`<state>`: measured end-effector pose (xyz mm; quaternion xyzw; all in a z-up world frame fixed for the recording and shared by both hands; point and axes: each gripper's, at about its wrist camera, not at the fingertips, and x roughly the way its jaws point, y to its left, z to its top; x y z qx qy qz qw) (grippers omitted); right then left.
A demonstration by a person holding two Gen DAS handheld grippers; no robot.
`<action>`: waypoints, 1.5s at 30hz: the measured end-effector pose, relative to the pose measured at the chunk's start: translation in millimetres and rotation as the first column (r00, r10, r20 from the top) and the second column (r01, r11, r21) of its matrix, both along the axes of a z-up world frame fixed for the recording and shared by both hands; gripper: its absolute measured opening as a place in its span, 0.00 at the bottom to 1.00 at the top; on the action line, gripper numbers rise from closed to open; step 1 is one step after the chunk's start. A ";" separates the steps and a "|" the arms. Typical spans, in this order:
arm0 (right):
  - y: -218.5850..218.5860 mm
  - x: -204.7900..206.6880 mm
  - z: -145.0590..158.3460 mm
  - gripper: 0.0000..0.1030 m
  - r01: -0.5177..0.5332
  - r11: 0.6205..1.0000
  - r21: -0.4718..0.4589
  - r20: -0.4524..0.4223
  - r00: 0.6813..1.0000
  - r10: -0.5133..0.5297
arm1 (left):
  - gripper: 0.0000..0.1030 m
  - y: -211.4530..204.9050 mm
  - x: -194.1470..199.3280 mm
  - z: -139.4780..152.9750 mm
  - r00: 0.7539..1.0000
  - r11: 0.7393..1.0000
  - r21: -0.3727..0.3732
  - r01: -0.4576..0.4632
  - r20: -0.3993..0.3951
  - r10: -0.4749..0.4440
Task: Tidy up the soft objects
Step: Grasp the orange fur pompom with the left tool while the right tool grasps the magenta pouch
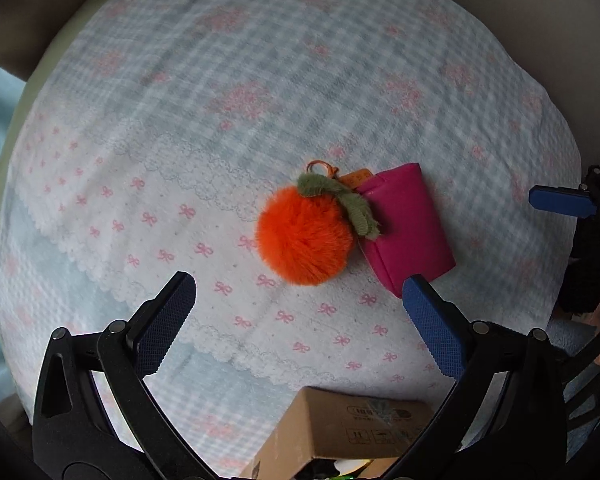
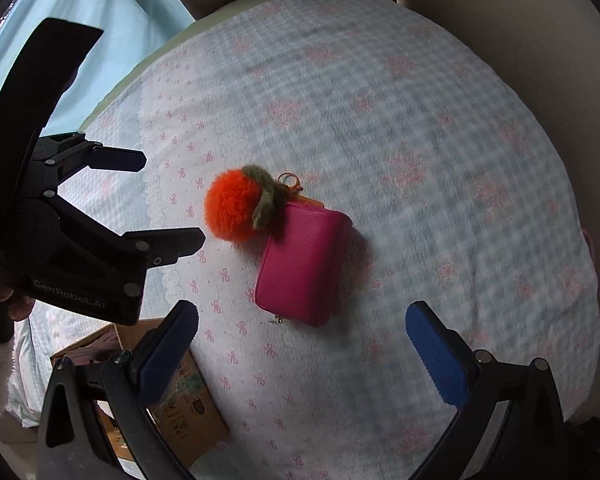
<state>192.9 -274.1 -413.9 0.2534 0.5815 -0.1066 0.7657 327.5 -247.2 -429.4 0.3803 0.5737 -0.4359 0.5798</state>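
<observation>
An orange pom-pom charm (image 1: pixel 305 236), round and furry with a floppy green felt leaf on top and a small metal clasp behind it, lies on a bed covered by a pale blue gingham cloth (image 1: pixel 260 60) with pink bows. Touching the pom-pom, on the side away from my left gripper, lies a magenta zip pouch (image 1: pixel 408 226); the leaf drapes over the pouch's near corner, and the clasp seems to join the two, though I cannot tell for certain.

I judge the pom-pom to be very light and squashy: it will flatten under any squeeze and spring back, and its fur may slide between the fingers. The pouch looks like soft faux leather, a little firmer, light, and smooth enough to slip. The safest hold is probably across the pouch's narrow body, or around the pom-pom's full middle, not the leaf or clasp.

My left gripper (image 1: pixel 300 300) hovers just short of the pom-pom, fingers spread wide and holding nothing. My right gripper (image 2: pixel 302 328) hangs on the pouch side of the pom-pom, fingers also wide apart and empty, with the pouch between and just beyond its fingertips.

Nearer to me than the pom-pom, at the bed's edge, sits an open cardboard box (image 1: pixel 340 428), the likely place for both soft things.
</observation>
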 end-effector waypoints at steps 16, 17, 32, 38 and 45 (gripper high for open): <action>18.6 41.1 -85.3 0.88 0.141 0.984 -0.110 -0.084 0.985 -0.151 | 0.67 -22.2 14.2 -87.9 0.992 0.998 0.015 0.056 -0.111 -0.054; 18.4 43.2 -87.4 0.83 0.139 0.984 -0.114 -0.084 0.985 -0.149 | 0.65 -22.8 13.2 -90.4 0.993 0.998 0.019 0.059 -0.106 -0.057; 15.0 39.9 -81.5 0.43 0.097 0.991 -0.095 -0.057 0.993 -0.103 | 0.31 -19.3 17.8 -79.8 0.996 0.999 -0.018 0.027 -0.087 -0.028; -1.9 23.9 -62.9 0.37 0.113 0.992 -0.060 -0.026 0.993 -0.115 | 0.31 -9.9 21.1 -54.0 0.998 0.998 -0.048 -0.028 -0.063 0.024; -28.5 -3.9 -25.3 0.37 0.125 0.990 -0.066 0.019 0.992 -0.123 | 0.31 1.8 20.3 -4.2 0.994 0.989 -0.106 -0.104 -0.029 0.102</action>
